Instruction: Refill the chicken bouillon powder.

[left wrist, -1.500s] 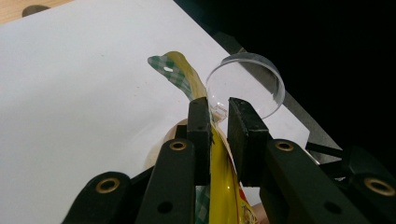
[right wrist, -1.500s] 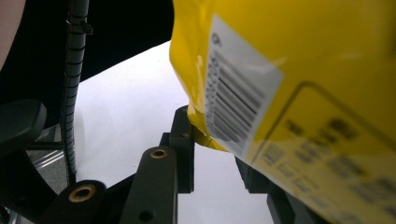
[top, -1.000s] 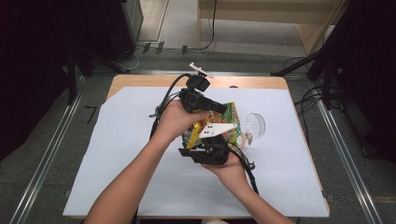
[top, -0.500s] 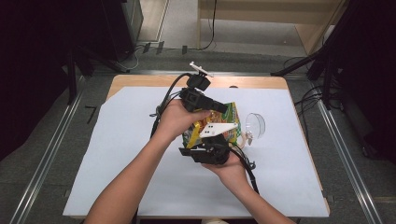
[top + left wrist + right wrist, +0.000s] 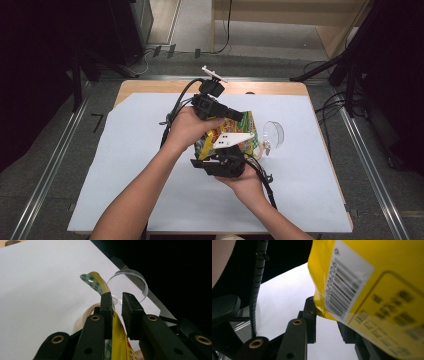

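A yellow snack bag (image 5: 239, 131) with a green checked top hangs above the table between both grippers. My left gripper (image 5: 241, 116) comes in from the far side, and its jaws are shut on the bag's upper edge. In the left gripper view, the bag (image 5: 117, 340) lies flat against one pad of that gripper (image 5: 117, 298). My right gripper (image 5: 229, 150) reaches up from the near side and is shut on the bag's lower corner. In the right gripper view, the bag's barcode side (image 5: 387, 277) covers one jaw of that gripper (image 5: 327, 315).
A clear round dish (image 5: 273, 132) sits on the white sheet (image 5: 125, 165) just right of the bag, also in the left gripper view (image 5: 127, 285). A beige tape ring (image 5: 86, 311) lies under the bag. The wooden table edge (image 5: 150, 86) runs along the far side, with black stands beyond it.
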Motion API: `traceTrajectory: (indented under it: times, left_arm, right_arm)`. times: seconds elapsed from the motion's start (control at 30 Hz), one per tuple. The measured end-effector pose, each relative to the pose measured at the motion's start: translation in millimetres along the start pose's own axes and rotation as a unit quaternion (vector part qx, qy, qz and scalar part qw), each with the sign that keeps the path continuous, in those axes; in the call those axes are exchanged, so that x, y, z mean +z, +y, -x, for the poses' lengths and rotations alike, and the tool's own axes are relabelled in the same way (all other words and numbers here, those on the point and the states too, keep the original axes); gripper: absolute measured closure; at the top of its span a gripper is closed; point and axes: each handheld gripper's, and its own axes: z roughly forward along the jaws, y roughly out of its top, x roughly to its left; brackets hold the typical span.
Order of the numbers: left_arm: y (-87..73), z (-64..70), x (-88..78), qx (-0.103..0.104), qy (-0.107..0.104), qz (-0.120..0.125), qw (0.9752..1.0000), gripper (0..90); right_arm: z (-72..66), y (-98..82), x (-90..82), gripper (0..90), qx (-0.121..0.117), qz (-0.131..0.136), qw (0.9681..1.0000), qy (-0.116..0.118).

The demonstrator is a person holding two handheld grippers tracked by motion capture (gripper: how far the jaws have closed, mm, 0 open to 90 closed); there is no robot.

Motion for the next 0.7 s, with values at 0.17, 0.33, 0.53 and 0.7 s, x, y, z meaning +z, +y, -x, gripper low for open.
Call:
traceTrajectory:
  times: [0.17, 0.33, 0.53, 0.7]
  left_arm:
    - [-0.1, 0.8, 0.5, -0.001, 0.0, 0.003, 1.0, 79.6]
    - [-0.8, 0.6, 0.6, 0.001, 0.002, 0.003, 1.0, 79.5]
    - [-1.8, 0.0, 0.2, 0.0, 0.002, 0.005, 1.0, 79.5]
    - [-2.8, -0.3, 0.1, 0.0, -0.001, 0.007, 1.0, 79.6]
  right_arm:
    - [0.7, -0.3, -0.5, 72.1, 0.0, -0.002, 1.0, -0.002]
    - [2.1, -1.0, 0.6, 72.1, -0.004, -0.005, 1.0, -0.003]
    - [1.6, -1.3, 1.0, 72.1, -0.006, -0.007, 1.0, -0.004]
    - [1.5, -1.5, 0.8, 72.1, -0.006, -0.009, 0.9999, -0.005]
